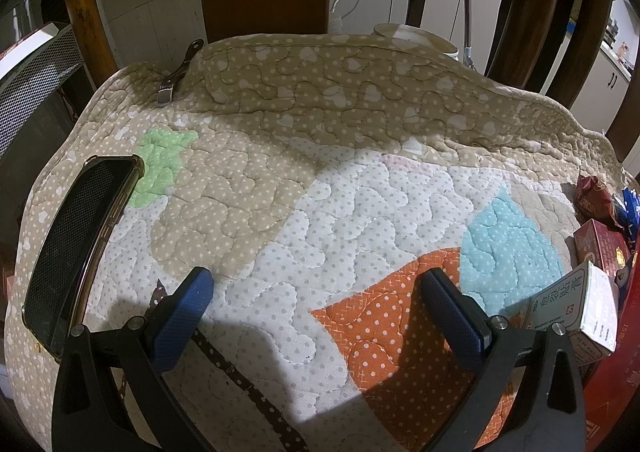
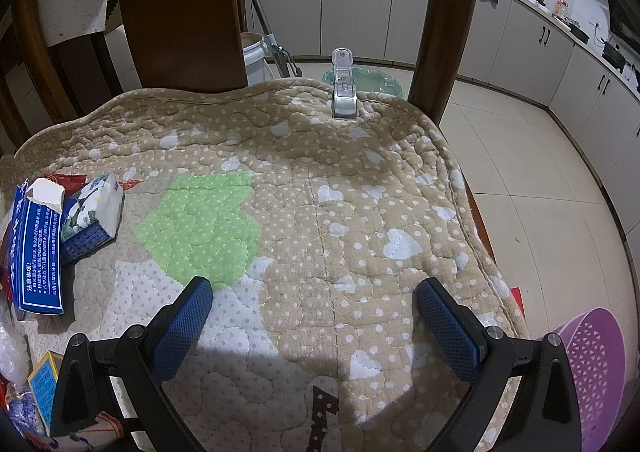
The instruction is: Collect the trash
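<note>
Both grippers, left point(image 1: 316, 316) and right point(image 2: 314, 316), hover low over the quilted cushion point(image 1: 320, 192) with jaws spread wide and empty, probably poised before a first pick. Trash sits between them: a white box point(image 1: 576, 308), a blue carton point(image 2: 38, 248) and a tissue pack point(image 2: 94, 212); other scraps are too cropped to identify.

A quilted cushion point(image 2: 320, 192) covers a wooden chair point(image 2: 180, 8). Behind it, pale floor tiles point(image 2: 540, 180) run to grey cabinets point(image 2: 360, 0) under a cluttered counter point(image 2: 560, 12). A white bucket point(image 2: 254, 56) and a green-lined bin point(image 2: 372, 80) stand on the floor; a purple basket point(image 2: 592, 364) sits at lower right.
</note>
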### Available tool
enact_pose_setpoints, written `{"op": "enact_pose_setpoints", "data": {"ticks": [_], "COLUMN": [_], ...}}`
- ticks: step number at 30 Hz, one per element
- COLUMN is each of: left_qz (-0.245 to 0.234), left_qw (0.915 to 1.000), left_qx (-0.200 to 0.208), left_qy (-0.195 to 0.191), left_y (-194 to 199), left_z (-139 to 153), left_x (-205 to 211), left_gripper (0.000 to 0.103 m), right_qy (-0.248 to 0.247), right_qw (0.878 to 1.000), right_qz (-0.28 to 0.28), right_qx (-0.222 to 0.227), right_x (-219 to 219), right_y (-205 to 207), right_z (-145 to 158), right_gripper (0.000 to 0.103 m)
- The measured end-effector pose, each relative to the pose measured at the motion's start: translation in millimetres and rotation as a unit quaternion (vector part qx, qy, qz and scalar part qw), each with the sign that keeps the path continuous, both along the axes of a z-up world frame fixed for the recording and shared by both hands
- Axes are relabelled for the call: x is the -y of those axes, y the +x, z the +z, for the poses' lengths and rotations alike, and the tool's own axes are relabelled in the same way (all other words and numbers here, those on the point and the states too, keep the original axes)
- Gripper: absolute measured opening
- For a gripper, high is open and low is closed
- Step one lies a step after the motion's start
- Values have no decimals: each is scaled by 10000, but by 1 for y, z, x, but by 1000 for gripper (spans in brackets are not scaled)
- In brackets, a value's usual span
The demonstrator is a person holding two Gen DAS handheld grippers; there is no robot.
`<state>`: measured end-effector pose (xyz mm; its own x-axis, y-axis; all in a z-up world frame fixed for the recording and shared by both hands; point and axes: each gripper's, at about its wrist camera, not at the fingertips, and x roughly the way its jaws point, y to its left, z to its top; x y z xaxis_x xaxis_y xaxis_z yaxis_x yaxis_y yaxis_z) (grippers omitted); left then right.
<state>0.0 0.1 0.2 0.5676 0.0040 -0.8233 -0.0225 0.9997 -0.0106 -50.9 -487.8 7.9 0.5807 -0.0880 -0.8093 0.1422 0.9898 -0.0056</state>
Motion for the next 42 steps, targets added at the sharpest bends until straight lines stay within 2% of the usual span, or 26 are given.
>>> {"op": "enact_pose_setpoints", "data": {"ticks": [15, 19, 23, 27, 30, 34, 42], "left_qz": [40, 309, 415, 409, 384, 393, 241], "left_qw": [10000, 9995, 9980, 9936, 9907, 9894, 9909], "left_qx": [-12, 13, 446, 996, 1215, 1292, 1310], "left_qy": [-2, 111, 144, 349, 467, 536, 185], "left_y": [0, -10, -38, -73, -92, -116, -169], "left_z": [1, 7, 34, 73, 93, 110, 131], "left_x": [2, 5, 16, 30, 38, 47, 64], "left_gripper": [103, 103, 103, 103, 103, 103, 103], "right_qy": [-71, 7, 122, 279, 249, 297, 608], "right_qw": [10000, 10000, 9997, 9989, 9991, 9995, 9954], "right_qz": [-31, -37, 25, -127, -204, -88, 205], "right_qx": [-2, -12, -232, -364, -267, 58, 706], "right_x": [0, -5, 1, 2, -4, -21, -68], "right_y": [0, 2, 2, -9, -29, -63, -121], "right_z": [0, -1, -1, 8, 20, 45, 87], "right_gripper": [103, 103, 103, 103, 103, 103, 103]}}
